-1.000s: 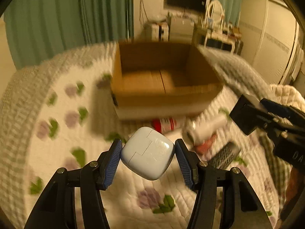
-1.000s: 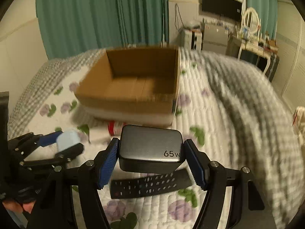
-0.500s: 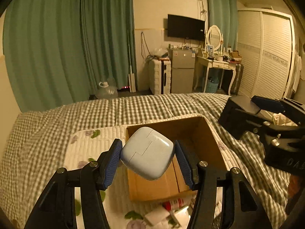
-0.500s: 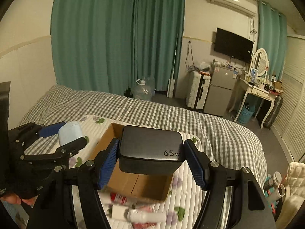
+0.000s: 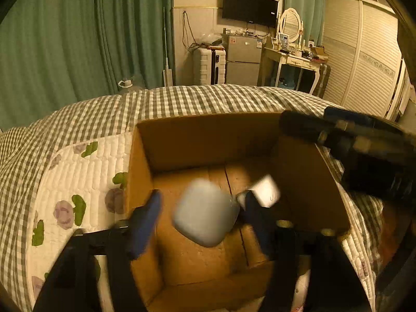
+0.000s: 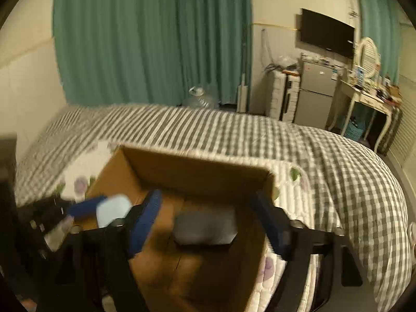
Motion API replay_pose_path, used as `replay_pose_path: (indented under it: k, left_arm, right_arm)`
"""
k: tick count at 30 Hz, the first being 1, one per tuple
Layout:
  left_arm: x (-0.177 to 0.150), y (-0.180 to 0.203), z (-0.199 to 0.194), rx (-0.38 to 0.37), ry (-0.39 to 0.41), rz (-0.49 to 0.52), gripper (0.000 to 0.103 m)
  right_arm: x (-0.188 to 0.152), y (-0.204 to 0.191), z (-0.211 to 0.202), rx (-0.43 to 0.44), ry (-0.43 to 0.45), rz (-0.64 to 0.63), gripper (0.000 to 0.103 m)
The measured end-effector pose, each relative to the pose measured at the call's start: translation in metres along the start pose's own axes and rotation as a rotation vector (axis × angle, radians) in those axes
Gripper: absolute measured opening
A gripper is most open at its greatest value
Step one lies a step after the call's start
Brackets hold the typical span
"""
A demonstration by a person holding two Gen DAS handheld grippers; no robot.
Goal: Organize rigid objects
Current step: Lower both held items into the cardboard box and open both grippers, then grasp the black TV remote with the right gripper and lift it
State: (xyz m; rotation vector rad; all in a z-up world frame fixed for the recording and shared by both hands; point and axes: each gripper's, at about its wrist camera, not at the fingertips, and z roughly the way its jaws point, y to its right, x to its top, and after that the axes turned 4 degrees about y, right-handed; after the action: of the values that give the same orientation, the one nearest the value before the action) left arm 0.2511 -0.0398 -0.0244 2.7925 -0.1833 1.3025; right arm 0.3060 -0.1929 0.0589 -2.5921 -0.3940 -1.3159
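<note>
Both jaws stand apart over the cardboard box [image 5: 145, 171] on the bed [image 5: 78, 161]: the left gripper [image 5: 201, 208] lets the pale blue case [image 5: 205, 212] drop free, and the right gripper [image 6: 208, 209] has the dark charger [image 6: 205, 227] loose above the box floor; both drops look nearly done, and whether other things remain outside cannot be told

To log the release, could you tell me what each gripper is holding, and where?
Nothing: left gripper and right gripper are open; blue case and dark charger sit loose over the box.
</note>
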Motion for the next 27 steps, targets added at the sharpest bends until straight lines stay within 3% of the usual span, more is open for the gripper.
replay_pose_path:
  k: [7,15,18,22,27]
  left_arm:
    - [0.005,0.003,-0.064,0.068,0.036,0.027,0.08]
    - [0.005,-0.005,-0.187,0.106,0.119,0.0,0.086]
    - [-0.004,-0.008,-0.215,0.112,0.124,0.0,0.088]
    - [-0.03,-0.01,-0.225,0.106,0.093,0.0,0.088]
    - [-0.081,-0.01,-0.2,0.094,0.029,-0.002,0.088]
  right_arm:
    - [0.015,0.015,-0.038,-0.042,-0.043,0.016,0.083]
    - [0.004,-0.005,-0.154,-0.194,-0.085,-0.141,0.092]
    - [-0.009,-0.019,-0.195,-0.25,-0.099,-0.181,0.093]
    - [-0.034,-0.031,-0.22,-0.308,-0.159,-0.15,0.094]
    - [-0.09,-0.038,-0.198,-0.266,-0.291,-0.029,0.094]
